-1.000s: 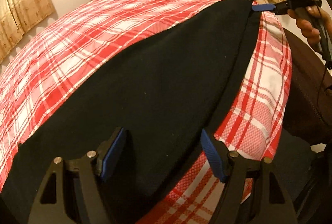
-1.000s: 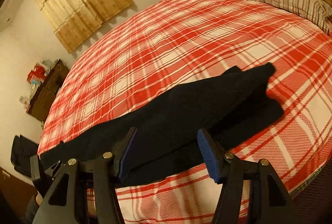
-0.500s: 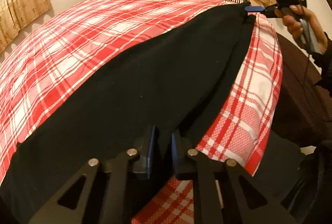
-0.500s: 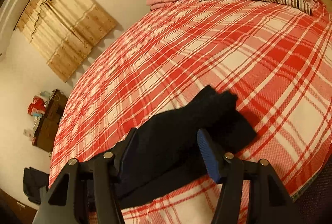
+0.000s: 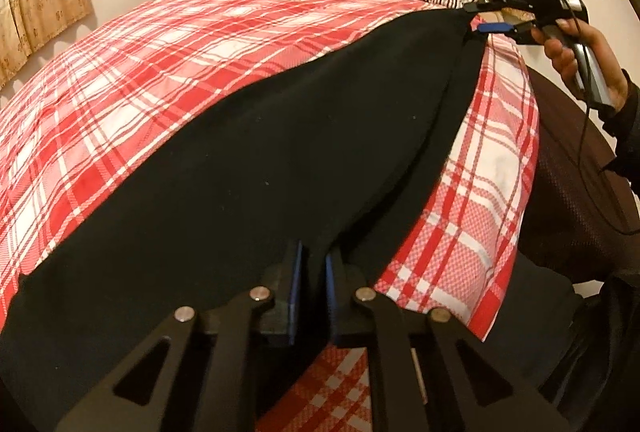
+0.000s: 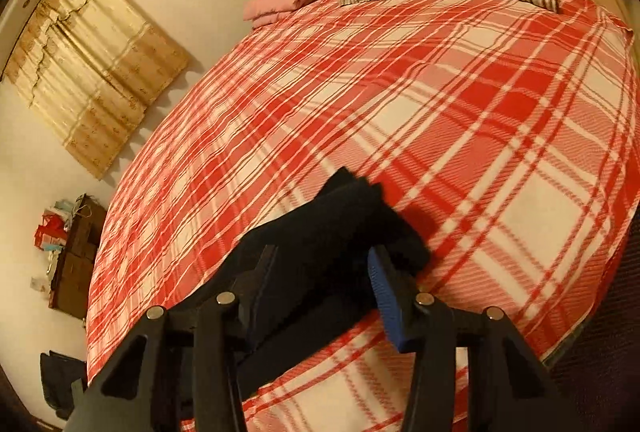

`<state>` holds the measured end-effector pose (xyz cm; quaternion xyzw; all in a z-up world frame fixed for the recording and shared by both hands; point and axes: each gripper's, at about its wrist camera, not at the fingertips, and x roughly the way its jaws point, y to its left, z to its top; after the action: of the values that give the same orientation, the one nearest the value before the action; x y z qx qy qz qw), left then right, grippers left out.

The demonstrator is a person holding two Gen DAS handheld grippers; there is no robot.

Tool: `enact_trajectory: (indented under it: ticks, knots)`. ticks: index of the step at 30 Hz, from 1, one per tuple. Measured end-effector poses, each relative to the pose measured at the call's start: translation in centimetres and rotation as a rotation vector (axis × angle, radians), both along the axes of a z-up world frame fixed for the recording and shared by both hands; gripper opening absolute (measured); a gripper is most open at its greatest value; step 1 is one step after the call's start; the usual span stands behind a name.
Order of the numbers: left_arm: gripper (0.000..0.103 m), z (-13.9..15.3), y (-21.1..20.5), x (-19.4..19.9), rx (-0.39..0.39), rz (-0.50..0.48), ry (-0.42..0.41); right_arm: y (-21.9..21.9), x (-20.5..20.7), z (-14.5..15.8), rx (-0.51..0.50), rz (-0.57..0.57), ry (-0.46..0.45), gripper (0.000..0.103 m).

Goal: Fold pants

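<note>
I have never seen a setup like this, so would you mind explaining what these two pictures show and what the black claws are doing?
There is no robot: a person holds a hand-held two-finger gripper in each hand, and each gripper carries a wide-angle camera looking along its fingers. One picture is from the left gripper, the other from the right gripper. Black pants lie stretched along the near edge of a bed with a red plaid bedspread. The left gripper is pinched shut on one end of the pants. The right one, seen far off with the person's hand, straddles the other end, its jaws closing.
</note>
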<state>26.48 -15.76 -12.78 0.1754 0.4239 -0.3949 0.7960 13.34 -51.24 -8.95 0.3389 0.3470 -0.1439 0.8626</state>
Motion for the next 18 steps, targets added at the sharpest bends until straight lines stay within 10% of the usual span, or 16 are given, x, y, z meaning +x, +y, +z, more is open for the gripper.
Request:
enact_trajectory:
  ticks: [4, 5, 6, 18]
  knots:
    - [0.009, -0.1, 0.2, 0.2, -0.020, -0.001, 0.010, -0.8, 1.1, -0.3, -0.014, -0.006, -0.002, 0.048]
    - [0.008, -0.1, 0.3, 0.3, -0.032, 0.000, 0.015, -1.0, 1.5, -0.5, -0.002, -0.004, -0.003, 0.040]
    - [0.007, -0.1, 0.5, 0.6, -0.045, 0.006, 0.028, -1.4, 2.1, -0.8, 0.025, 0.003, -0.004, 0.010]
    - [0.004, 2.6, 3.7, 1.0, -0.262, -0.002, 0.101, 0.4, 5.8, 6.9, 0.004, 0.260, -0.262, 0.008]
